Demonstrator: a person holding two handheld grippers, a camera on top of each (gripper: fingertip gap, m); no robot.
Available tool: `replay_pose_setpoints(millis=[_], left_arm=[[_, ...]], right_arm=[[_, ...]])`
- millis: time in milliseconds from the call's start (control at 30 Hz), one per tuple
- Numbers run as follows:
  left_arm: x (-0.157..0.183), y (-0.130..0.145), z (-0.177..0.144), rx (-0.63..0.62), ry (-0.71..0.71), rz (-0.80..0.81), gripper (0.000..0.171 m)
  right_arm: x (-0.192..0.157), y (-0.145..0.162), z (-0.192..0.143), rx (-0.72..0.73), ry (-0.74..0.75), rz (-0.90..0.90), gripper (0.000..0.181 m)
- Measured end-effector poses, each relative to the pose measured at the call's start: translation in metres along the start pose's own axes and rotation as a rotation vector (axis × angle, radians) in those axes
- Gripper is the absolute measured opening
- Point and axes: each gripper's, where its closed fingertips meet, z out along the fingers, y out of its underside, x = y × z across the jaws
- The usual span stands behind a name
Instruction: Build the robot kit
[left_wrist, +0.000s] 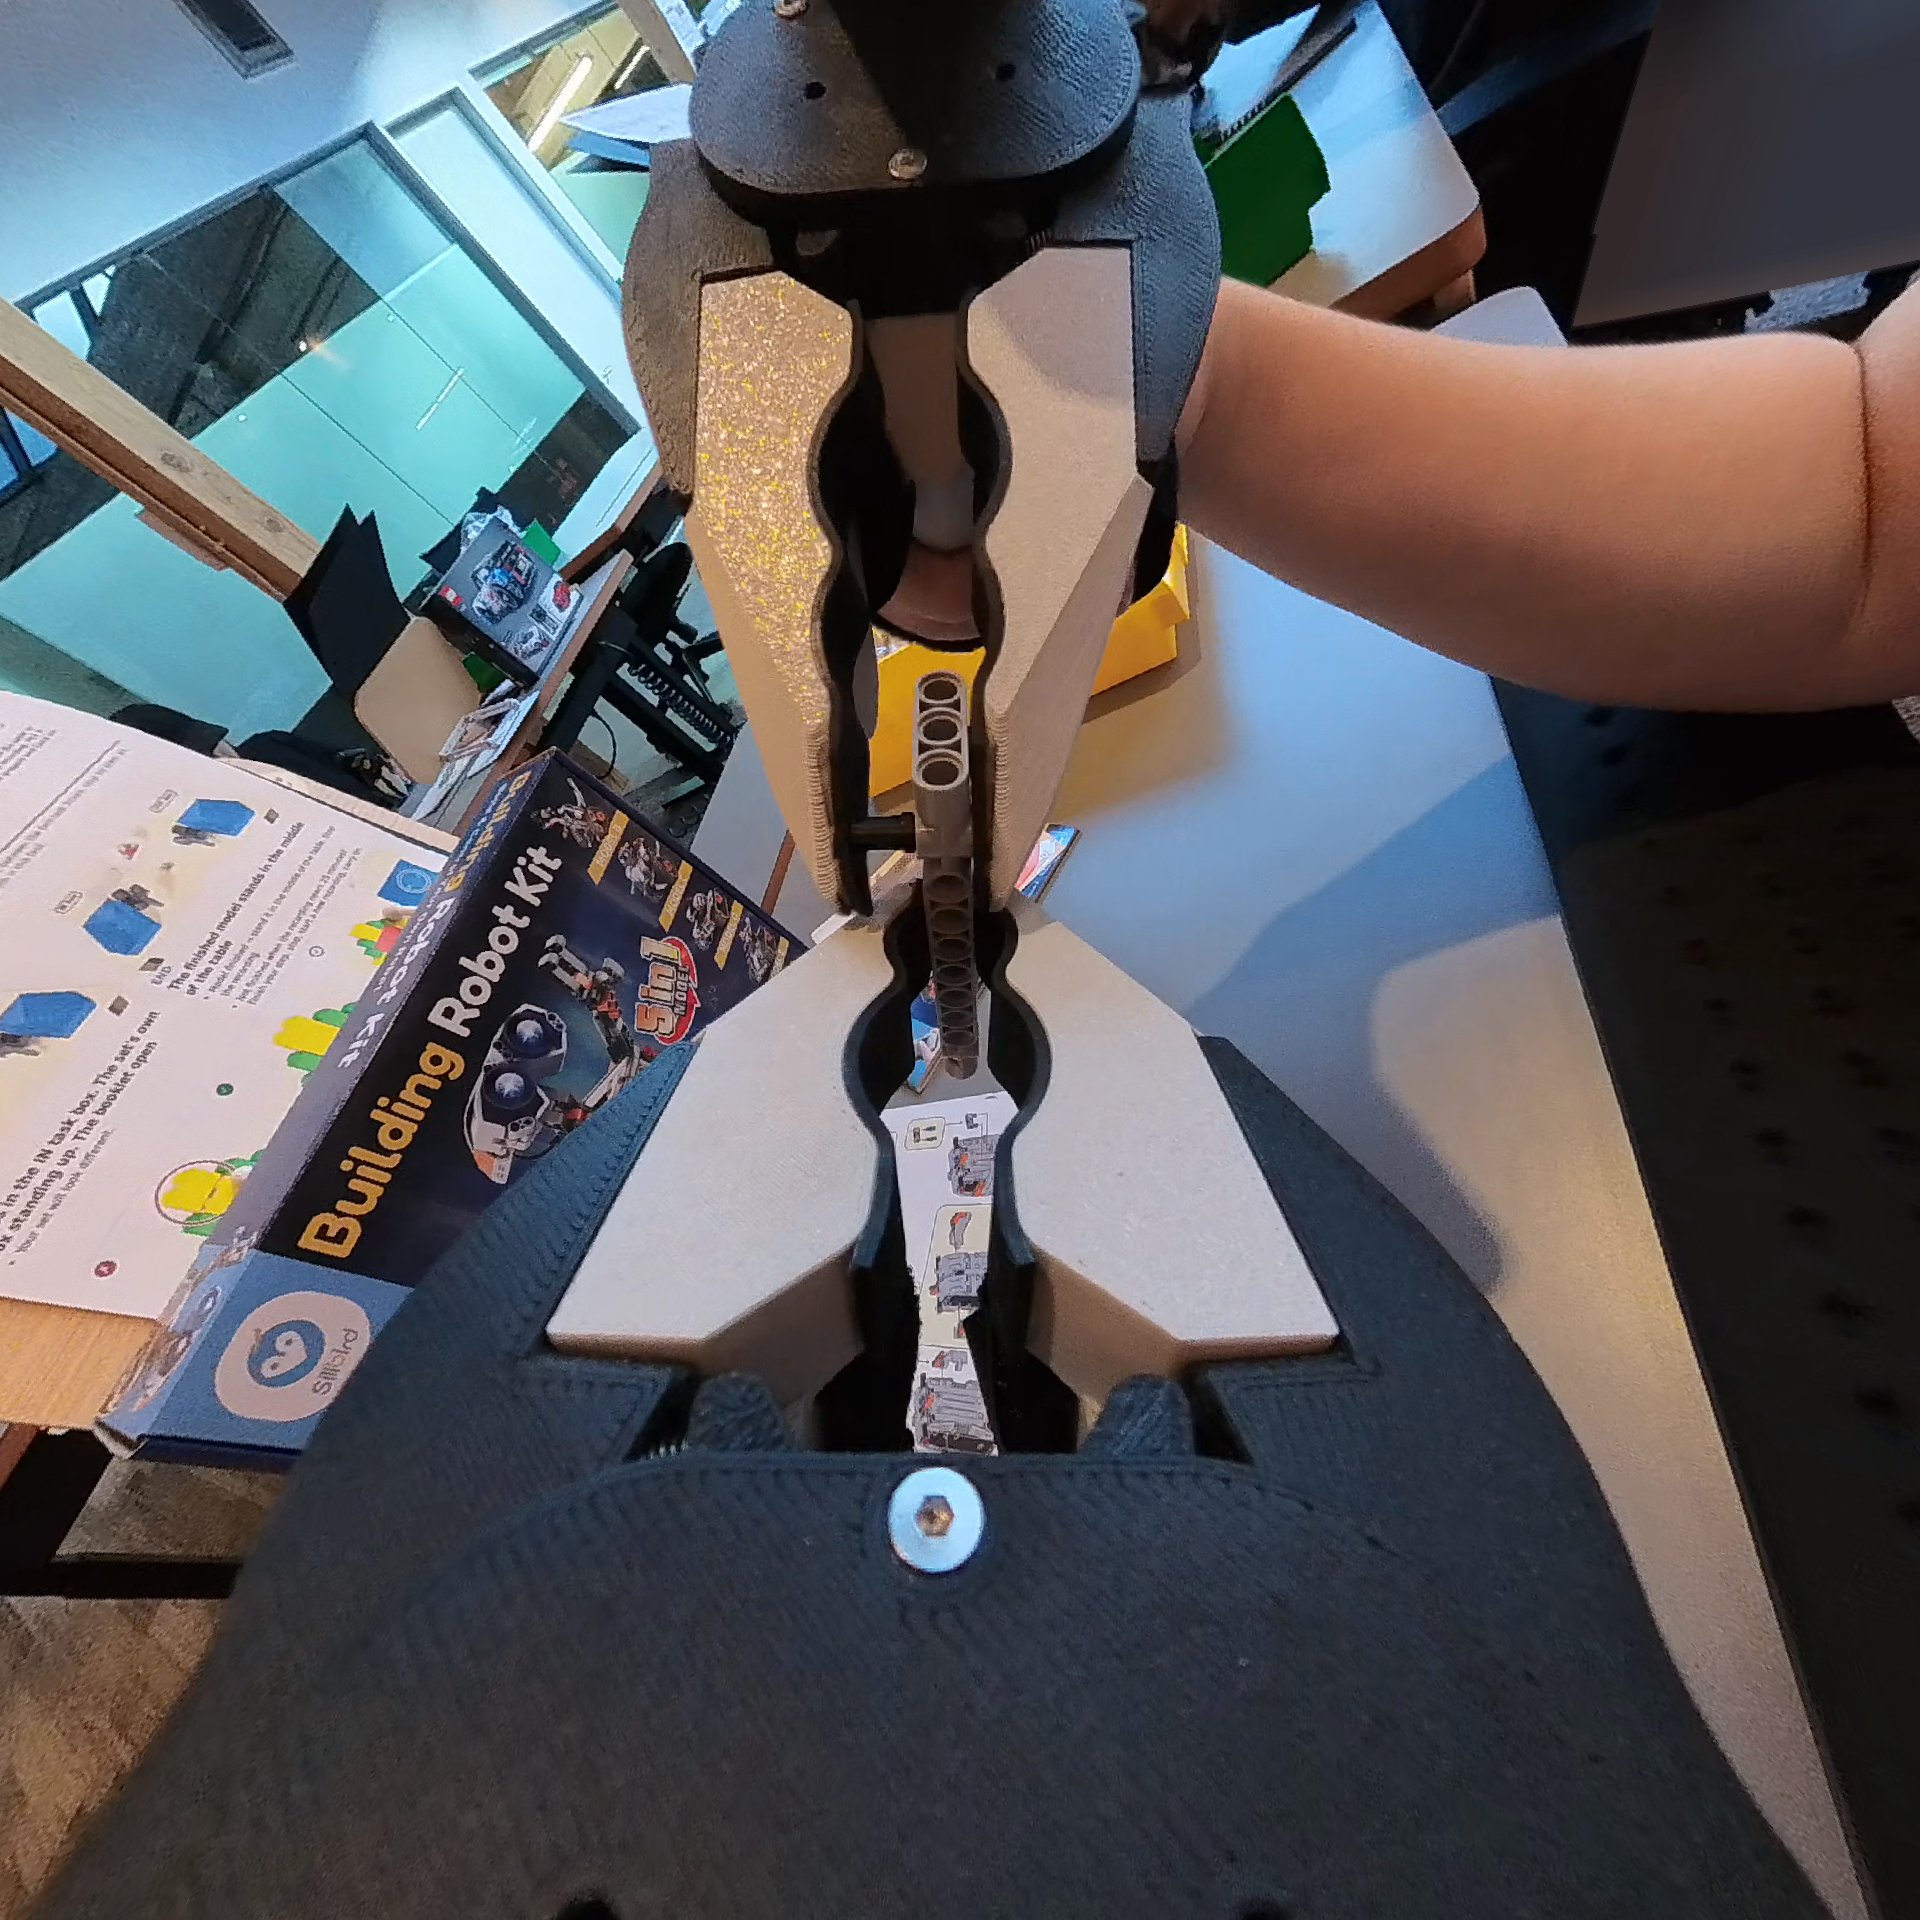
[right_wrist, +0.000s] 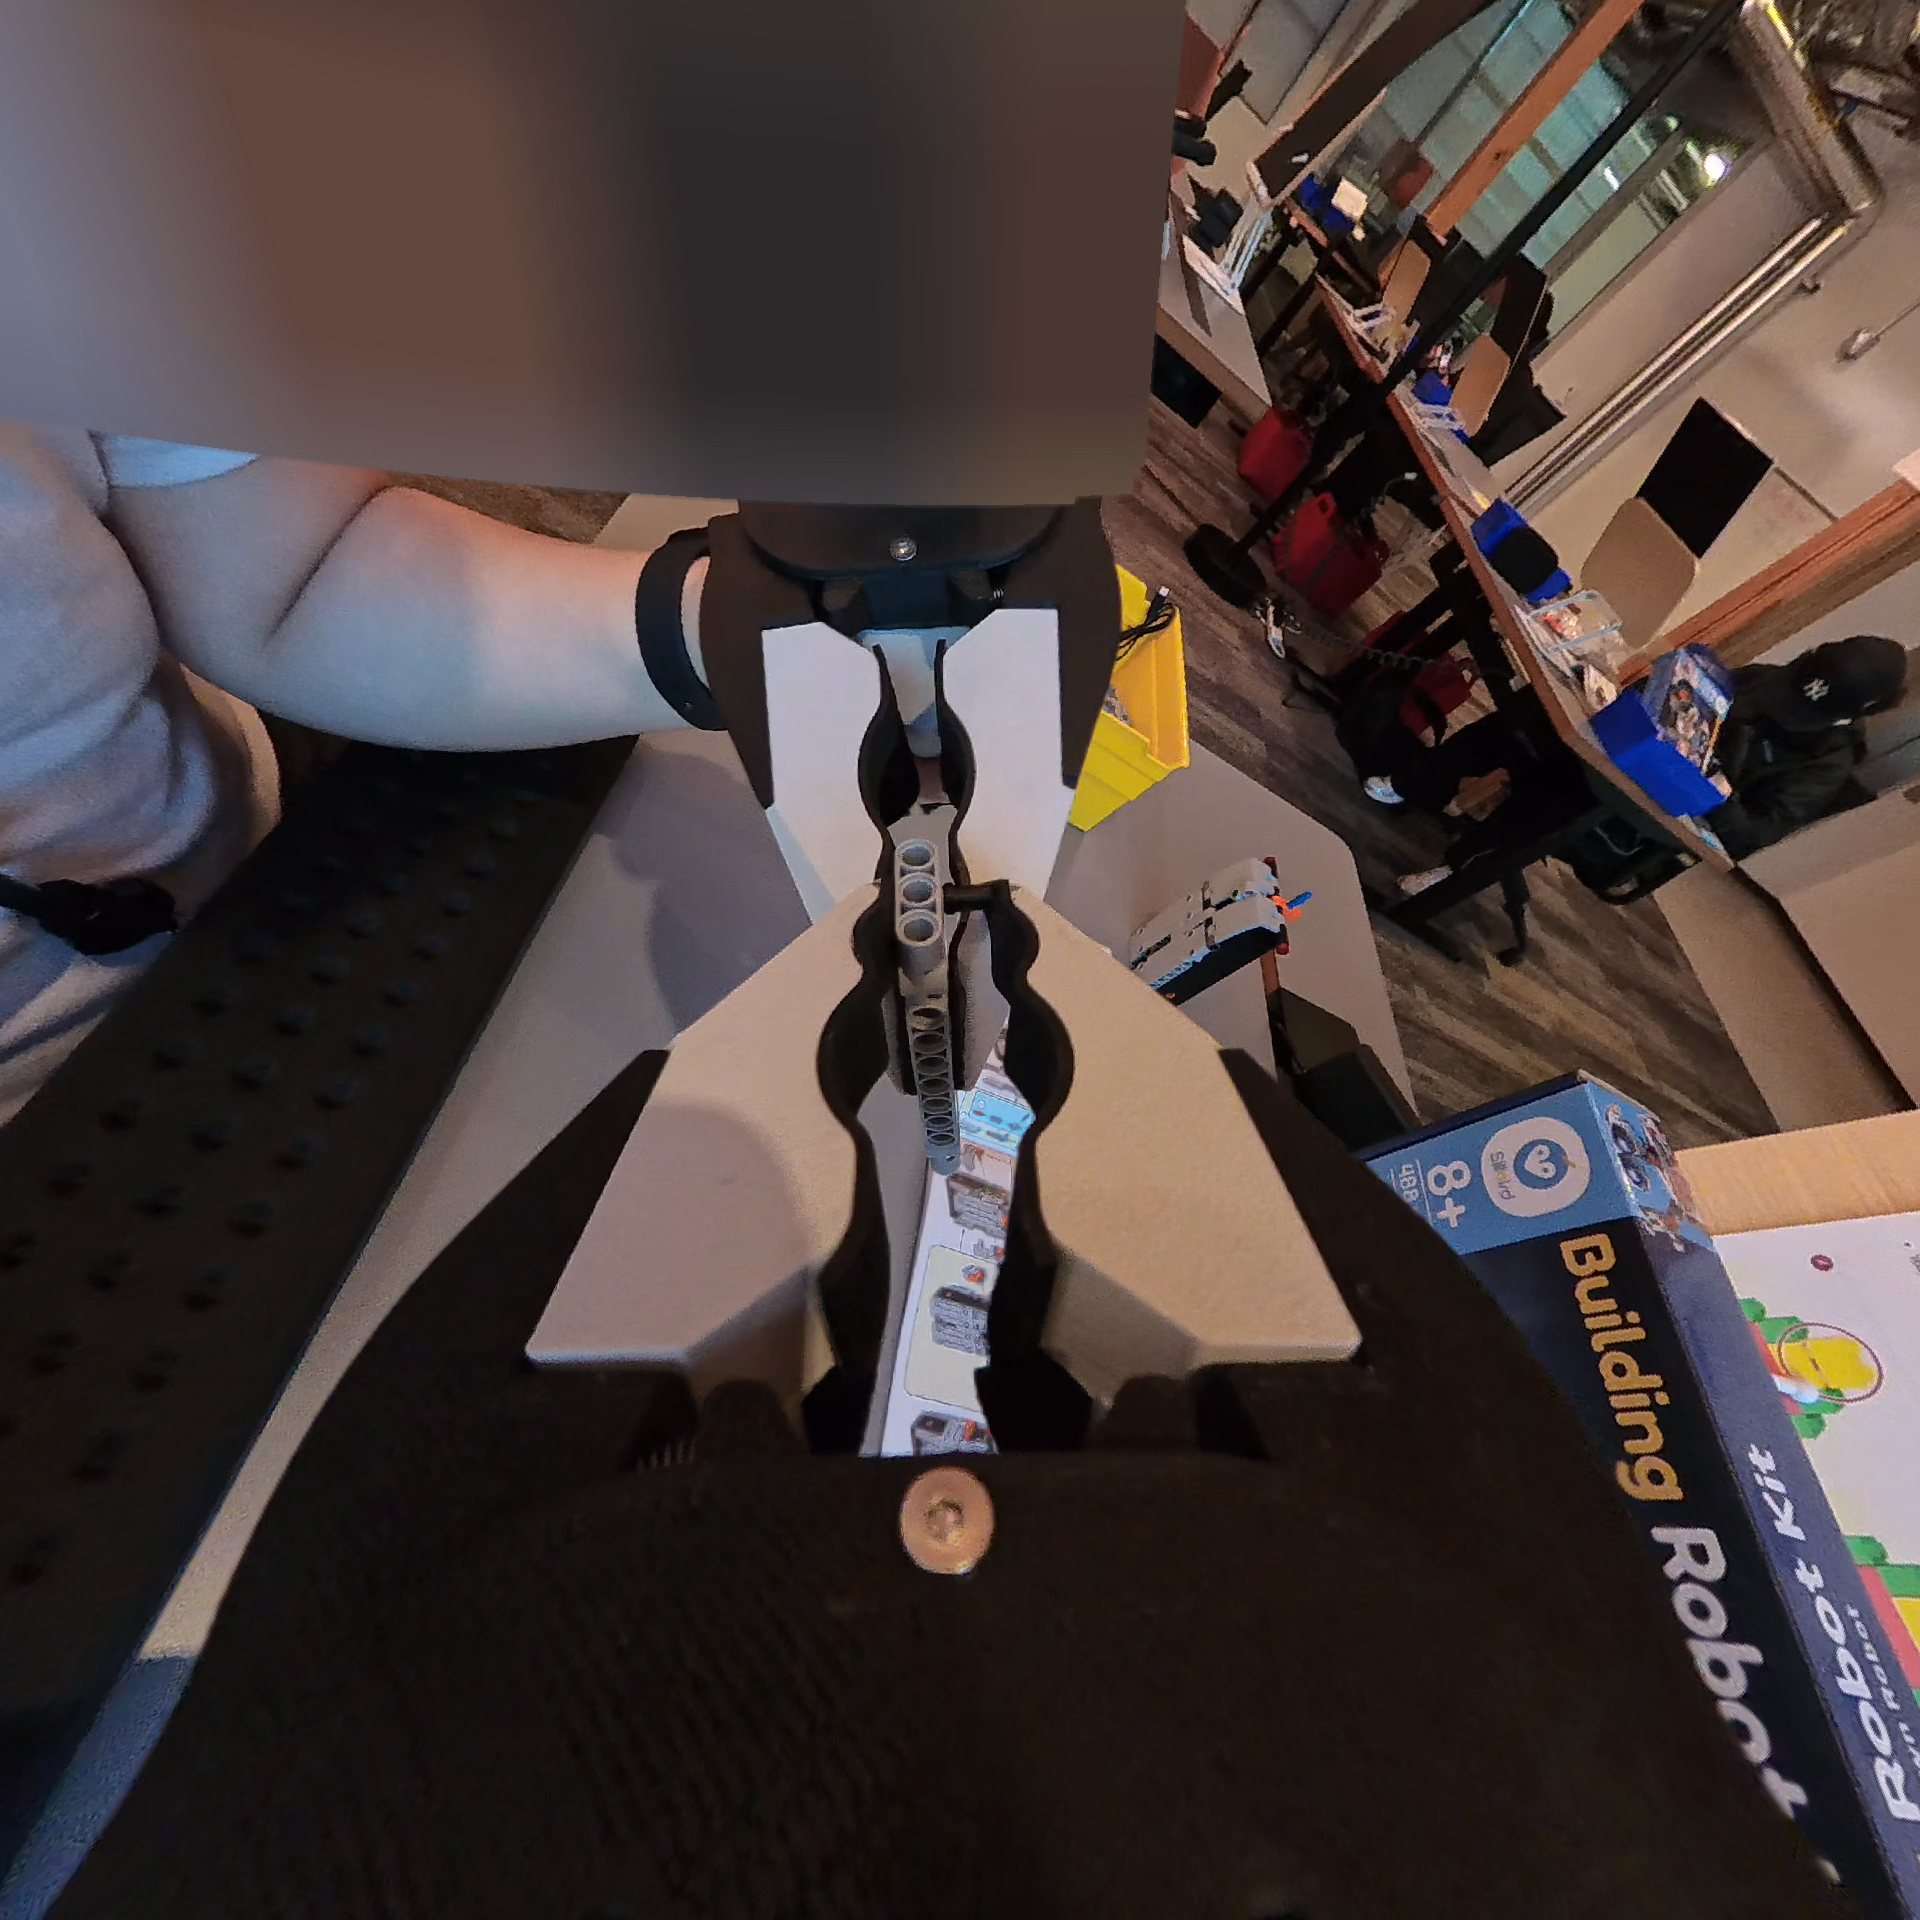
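My two grippers meet tip to tip above a white table (left_wrist: 1299, 831). A grey beam with a row of holes (left_wrist: 940, 738) hangs between them, also seen in the right wrist view (right_wrist: 920, 914). A short black pin (left_wrist: 883, 828) sticks out of its side. My left gripper (left_wrist: 943, 916) is shut on the beam's darker lower length (left_wrist: 956, 997). My right gripper (right_wrist: 935, 899) is shut across the beam's upper end and the pin (right_wrist: 977, 891), one fingertip against the pin's end. Each gripper shows in the other's view, the right one (left_wrist: 920, 894) and the left one (right_wrist: 925, 831).
A picture booklet (left_wrist: 951, 1247) lies on the table under the grippers. A dark blue kit box (right_wrist: 1662, 1403) and a printed sheet (left_wrist: 135, 935) lie beside it. A yellow bin (right_wrist: 1143, 707), a partly built model (right_wrist: 1210, 925) and a black dotted mat (right_wrist: 208, 1039) are close by. Across from one pair of fingers to the other is roughly 4 centimeters.
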Motion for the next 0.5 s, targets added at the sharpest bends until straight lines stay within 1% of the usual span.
replay_pose_setpoints(millis=[167, 233, 300, 333, 367, 400, 467, 500], left_arm=[[0.000, 0.002, 0.000, -0.003, 0.009, -0.011, 0.005], [0.001, 0.005, 0.000, -0.005, 0.013, -0.024, 0.006], [-0.003, 0.006, -0.001, 0.008, 0.005, -0.062, 0.006], [-0.006, 0.004, -0.003, 0.041, 0.013, -0.096, 0.006], [-0.008, 0.001, -0.008, 0.076, 0.031, -0.138, 0.005], [-0.011, 0.000, -0.014, 0.099, 0.039, -0.183, 0.005], [-0.021, 0.002, -0.034, 0.132, 0.024, -0.272, 0.006], [-0.025, 0.004, -0.048, 0.137, 0.012, -0.321, 0.005]], right_arm=[[-0.001, 0.003, 0.002, -0.016, -0.003, -0.015, 0.015], [0.000, 0.005, 0.004, -0.015, -0.020, 0.012, 0.015], [0.006, 0.003, 0.005, 0.048, -0.023, 0.072, 0.015], [0.014, -0.003, 0.005, 0.105, 0.011, 0.099, 0.026], [0.024, -0.009, 0.002, 0.153, 0.055, 0.121, 0.043], [0.025, -0.015, -0.003, 0.195, 0.044, 0.140, 0.045], [0.023, -0.022, -0.017, 0.265, 0.006, 0.176, 0.032], [0.026, -0.022, -0.023, 0.285, 0.000, 0.215, 0.030]])
